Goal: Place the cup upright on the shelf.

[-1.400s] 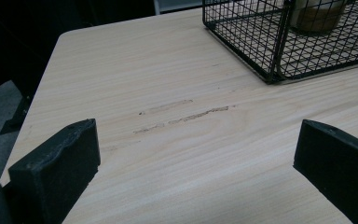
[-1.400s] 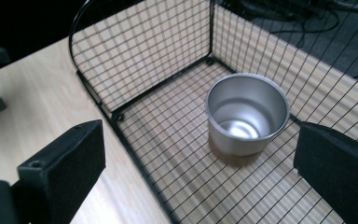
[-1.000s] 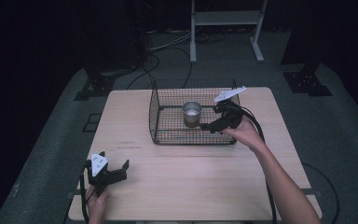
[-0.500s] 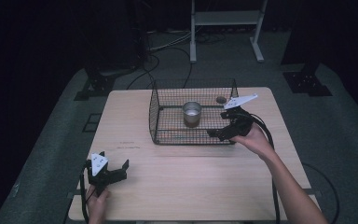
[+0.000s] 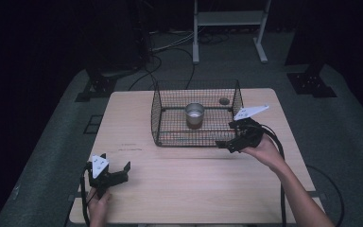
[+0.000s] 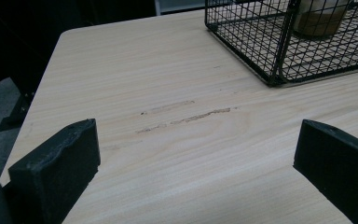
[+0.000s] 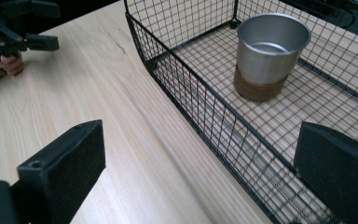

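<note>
On the far tabletop (image 5: 179, 184), wire basket (image 5: 168, 118) holding upright metal cup (image 5: 194, 115), right tool (image 5: 227, 144) released at its near right corner, left tool (image 5: 116, 172) released near left.

The high view is dim and a little soft — the pale bench (image 5: 194, 179) is the one lit area, while the floor toward 9 and 3 o'clock sinks into near black and the room at 12 o'clock is dark. Both gripper views are brighter and evenly lit, with only faint shadows under the wire basket (image 7: 205, 107). The metal cup (image 7: 268, 51) carries a soft sheen — the near black jaws at 6 o'clock look slightly blurred.
</note>
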